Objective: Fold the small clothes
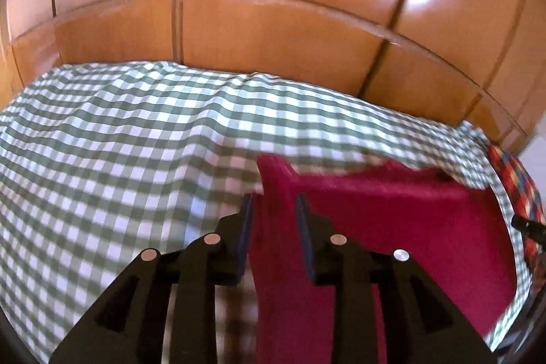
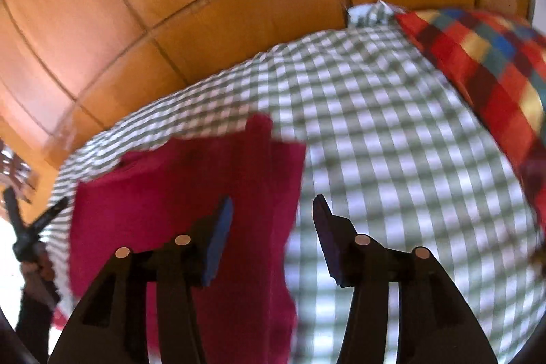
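Here, red garment (image 1: 392, 214) between left fingers (image 1: 246, 227) — loose.

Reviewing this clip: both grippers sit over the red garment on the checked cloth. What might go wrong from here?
1. The red garment is between the left gripper pads, which appear open; a fold may slip loose.
2. The right gripper straddles the garment's edge, so closing could also pinch the checked cloth.
3. Both views are blurred, so aim is uncertain.
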The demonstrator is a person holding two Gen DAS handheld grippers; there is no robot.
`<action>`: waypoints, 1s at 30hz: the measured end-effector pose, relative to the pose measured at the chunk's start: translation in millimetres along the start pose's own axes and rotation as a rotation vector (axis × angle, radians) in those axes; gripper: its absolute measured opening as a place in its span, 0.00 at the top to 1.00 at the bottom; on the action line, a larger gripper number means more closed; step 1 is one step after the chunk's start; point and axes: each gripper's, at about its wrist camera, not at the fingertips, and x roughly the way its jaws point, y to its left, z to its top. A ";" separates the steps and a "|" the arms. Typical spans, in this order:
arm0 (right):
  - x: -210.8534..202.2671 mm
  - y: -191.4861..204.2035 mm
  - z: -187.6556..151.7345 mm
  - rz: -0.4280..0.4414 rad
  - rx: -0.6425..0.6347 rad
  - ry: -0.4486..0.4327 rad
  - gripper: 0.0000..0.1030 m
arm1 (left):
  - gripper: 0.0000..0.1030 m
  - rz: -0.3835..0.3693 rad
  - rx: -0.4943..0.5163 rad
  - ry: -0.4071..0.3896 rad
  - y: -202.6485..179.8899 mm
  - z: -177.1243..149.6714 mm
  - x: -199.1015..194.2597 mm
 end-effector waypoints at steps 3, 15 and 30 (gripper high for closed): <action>-25.8 -8.6 -38.9 0.076 0.007 0.035 0.53 | 0.73 -0.028 0.053 -0.020 -13.5 -23.8 -23.8; -16.5 16.4 -100.1 -0.088 -0.178 0.120 0.92 | 0.68 0.034 0.198 0.076 -38.2 -89.5 -11.3; -36.1 52.3 -96.2 -0.175 -0.215 -0.036 0.38 | 0.64 -0.099 -0.124 0.010 34.9 -117.7 -82.6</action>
